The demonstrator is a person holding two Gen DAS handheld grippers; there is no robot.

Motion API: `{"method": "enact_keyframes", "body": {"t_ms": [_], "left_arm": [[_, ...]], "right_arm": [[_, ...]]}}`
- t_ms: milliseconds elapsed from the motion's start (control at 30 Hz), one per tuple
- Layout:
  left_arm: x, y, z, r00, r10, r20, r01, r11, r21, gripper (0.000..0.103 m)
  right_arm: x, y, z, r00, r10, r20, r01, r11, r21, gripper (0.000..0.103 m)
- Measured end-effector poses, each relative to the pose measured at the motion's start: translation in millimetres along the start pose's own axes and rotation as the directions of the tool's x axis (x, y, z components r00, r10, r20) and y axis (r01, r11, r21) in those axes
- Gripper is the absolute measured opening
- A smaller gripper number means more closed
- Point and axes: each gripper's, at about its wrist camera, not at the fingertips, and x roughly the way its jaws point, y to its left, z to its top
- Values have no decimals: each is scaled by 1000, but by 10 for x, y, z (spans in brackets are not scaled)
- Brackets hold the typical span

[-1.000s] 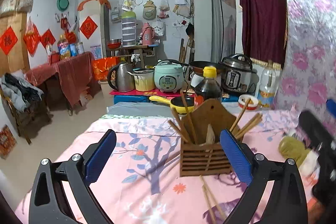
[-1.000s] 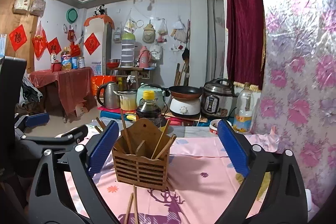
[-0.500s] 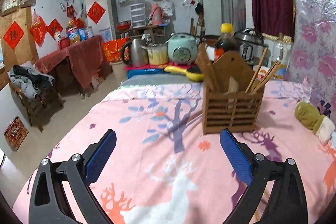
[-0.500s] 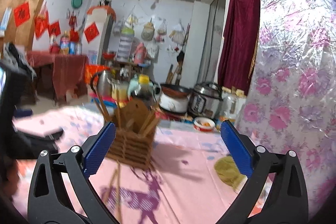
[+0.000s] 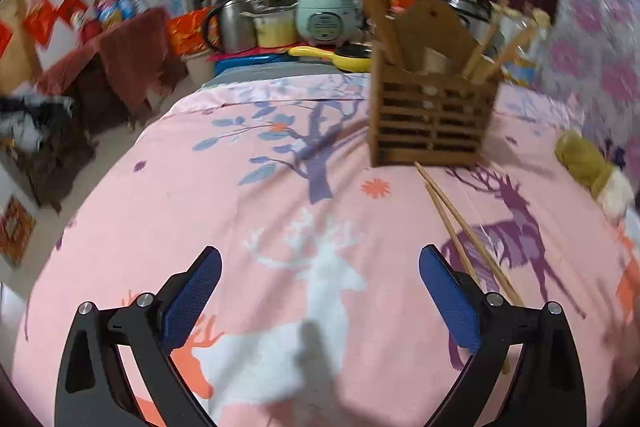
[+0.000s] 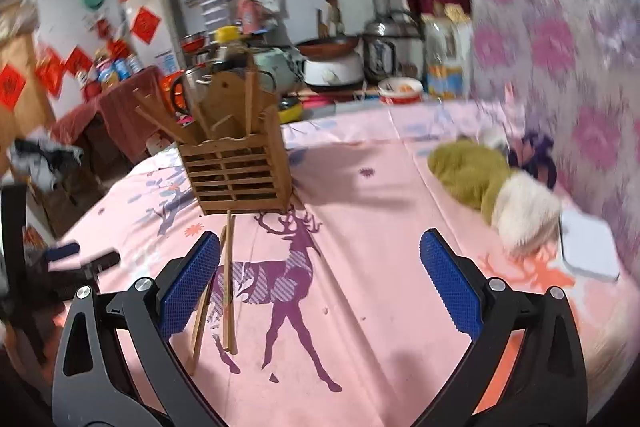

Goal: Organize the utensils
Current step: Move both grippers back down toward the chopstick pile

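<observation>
Both tongs wide and empty: left gripper (image 5: 320, 301) has the loose chopsticks (image 5: 464, 227) passing under its right finger, right gripper (image 6: 320, 285) has them (image 6: 226, 283) by its left finger, wooden holder (image 6: 236, 167) beyond. Risk, judged: thin sticks flat on soft cloth may roll or scissor when pinched. Versus 1.0 s ago, both cameras are pitched down toward the cloth and the holder sits farther up-frame.
</observation>
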Motion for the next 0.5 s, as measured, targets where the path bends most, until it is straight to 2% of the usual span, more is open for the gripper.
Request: {"method": "enact_keyframes", "body": {"t_ms": [100, 233, 333, 500], "left_arm": [[25, -271, -91, 1000, -5, -10, 6, 994, 110, 97], [75, -577, -247, 998, -43, -48, 53, 972, 228, 97], [97, -739, -332, 996, -62, -63, 78, 953, 293, 97], [112, -903, -382, 990, -114, -86, 136, 930, 341, 97]], "right_arm": [[13, -76, 14, 1000, -2, -5, 2, 999, 36, 97], [32, -95, 25, 1000, -6, -4, 6, 999, 44, 96], [34, -98, 28, 1000, -7, -6, 7, 999, 41, 97], [27, -107, 52, 1000, -15, -2, 15, 999, 46, 97]]}}
